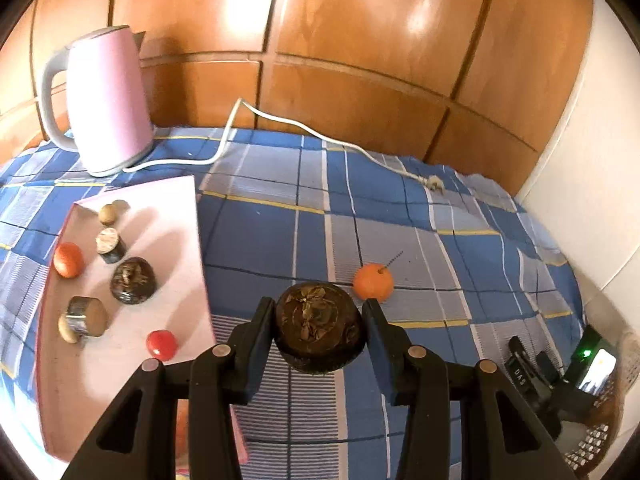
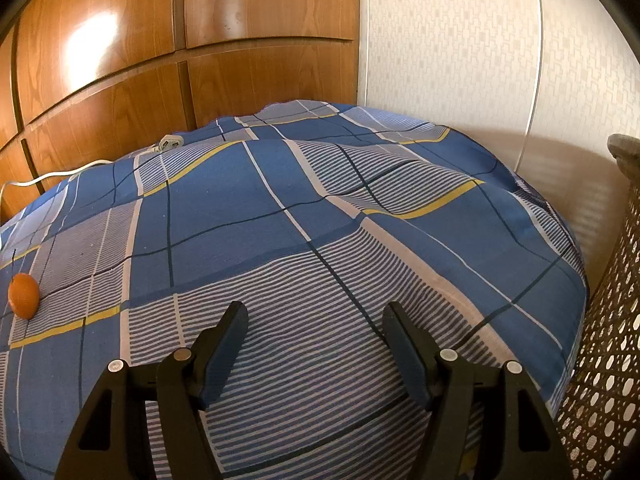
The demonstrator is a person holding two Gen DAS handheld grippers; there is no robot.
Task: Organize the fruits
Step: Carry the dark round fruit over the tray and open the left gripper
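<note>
Left gripper [image 1: 320, 316] clamped on the dark fruit [image 1: 320, 326], above the cloth just right of the pink tray [image 1: 188, 216]. Carry it left, release low onto bare tray. Right gripper [image 2: 316, 324] spread, empty. Orange [image 1: 373, 281] waits on the cloth.

A dark brown mangosteen [image 1: 318, 326] sits upright, calyx up, near an orange fruit [image 1: 373, 281] on cloth.

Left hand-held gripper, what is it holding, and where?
The left hand-held gripper pinches the dark brown fruit by its two sides. The right hand-held gripper holds nothing.
</note>
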